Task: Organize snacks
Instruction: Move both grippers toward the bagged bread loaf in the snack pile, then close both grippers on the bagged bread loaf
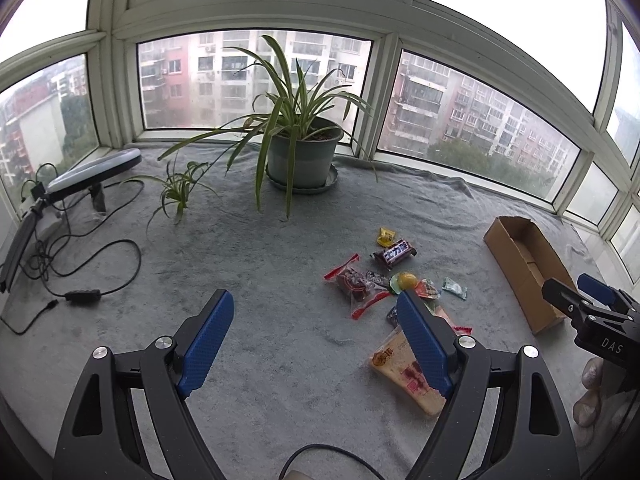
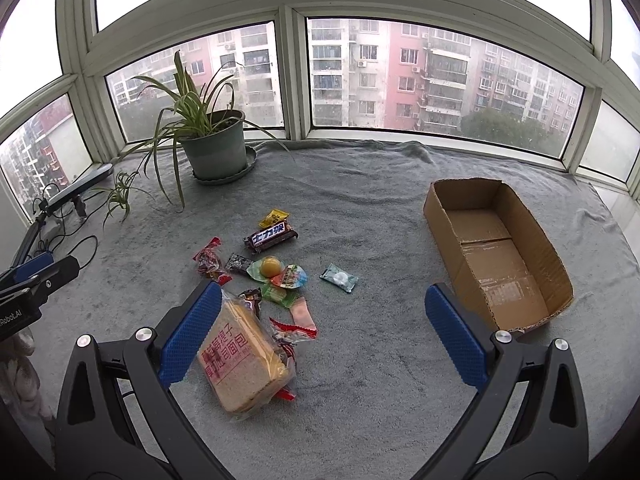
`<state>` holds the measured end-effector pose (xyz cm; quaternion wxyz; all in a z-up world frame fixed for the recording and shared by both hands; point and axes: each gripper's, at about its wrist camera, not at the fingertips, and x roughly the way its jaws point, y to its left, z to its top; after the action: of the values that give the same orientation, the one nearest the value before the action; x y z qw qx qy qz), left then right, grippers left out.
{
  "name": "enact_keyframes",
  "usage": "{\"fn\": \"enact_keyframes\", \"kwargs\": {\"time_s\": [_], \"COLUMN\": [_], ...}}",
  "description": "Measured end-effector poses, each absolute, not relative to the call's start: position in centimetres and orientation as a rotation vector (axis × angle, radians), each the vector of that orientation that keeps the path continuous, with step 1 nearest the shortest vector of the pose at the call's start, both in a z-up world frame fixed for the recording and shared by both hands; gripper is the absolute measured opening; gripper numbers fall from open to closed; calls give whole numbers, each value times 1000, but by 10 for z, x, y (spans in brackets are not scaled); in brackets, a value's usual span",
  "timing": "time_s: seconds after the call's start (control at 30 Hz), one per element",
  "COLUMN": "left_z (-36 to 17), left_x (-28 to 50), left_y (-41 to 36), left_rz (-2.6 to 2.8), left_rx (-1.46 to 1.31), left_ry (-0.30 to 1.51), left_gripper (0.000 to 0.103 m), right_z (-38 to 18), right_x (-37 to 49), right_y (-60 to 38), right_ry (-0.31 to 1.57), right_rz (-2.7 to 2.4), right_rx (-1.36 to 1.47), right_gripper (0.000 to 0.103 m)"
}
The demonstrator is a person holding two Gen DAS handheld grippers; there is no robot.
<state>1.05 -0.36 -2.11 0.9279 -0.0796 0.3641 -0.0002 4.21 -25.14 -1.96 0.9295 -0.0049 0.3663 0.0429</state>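
Wrapped sandwich bread (image 2: 244, 364) lies closest in the right wrist view, at about 7 o'clock from the frame's centre, just beside the inner face of the right gripper's (image 2: 324, 340) left finger – touching or not, I cannot tell. That gripper's jaws stand wide apart and hold nothing. From the bread toward 12 o'clock the other snacks are scattered on the grey blanket (image 2: 360, 200): a red-ended packet (image 2: 209, 261), a small dark sachet (image 2: 239, 263), a jelly cup with a yellow centre (image 2: 269, 267), a second cup with a printed lid (image 2: 290, 277), a green candy (image 2: 276, 293), a dark chocolate bar with white lettering (image 2: 271, 236) and a yellow candy (image 2: 274, 218) just beyond it. A pale green wrapped sweet (image 2: 338, 277) sits a little apart at 3 o'clock from the cups.

At 3 o'clock from the whole pile, well apart, stands the open cardboard box (image 2: 532, 216) with only its taped floor showing inside.

In the left wrist view the left gripper (image 1: 316, 344) is likewise spread wide with nothing between its blue pads – its right finger covers part of the bread. A potted spider plant (image 1: 304, 152) stands at 12 o'clock by the window, and a ring light (image 1: 92, 172) with its cables lies at 9 o'clock.
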Motion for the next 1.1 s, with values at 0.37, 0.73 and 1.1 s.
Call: {"fn": "enact_keyframes", "kwargs": {"time_s": [0.37, 0.73, 1.1], "left_z": [-31, -39, -64], "left_x": [12, 15, 34], "left_y": [-5, -9, -8], "left_rz": [-25, -58, -135], "left_rx": [-180, -180, -236], "left_ry": [789, 818, 894], "left_gripper": [84, 84, 80], "right_z": [-24, -45, -87], "right_x": [46, 47, 45], "right_y": [-258, -267, -273], "right_ry": [798, 892, 1057], "right_rz": [104, 176, 300], "right_rx": [14, 72, 225], "right_gripper": [103, 103, 100]}}
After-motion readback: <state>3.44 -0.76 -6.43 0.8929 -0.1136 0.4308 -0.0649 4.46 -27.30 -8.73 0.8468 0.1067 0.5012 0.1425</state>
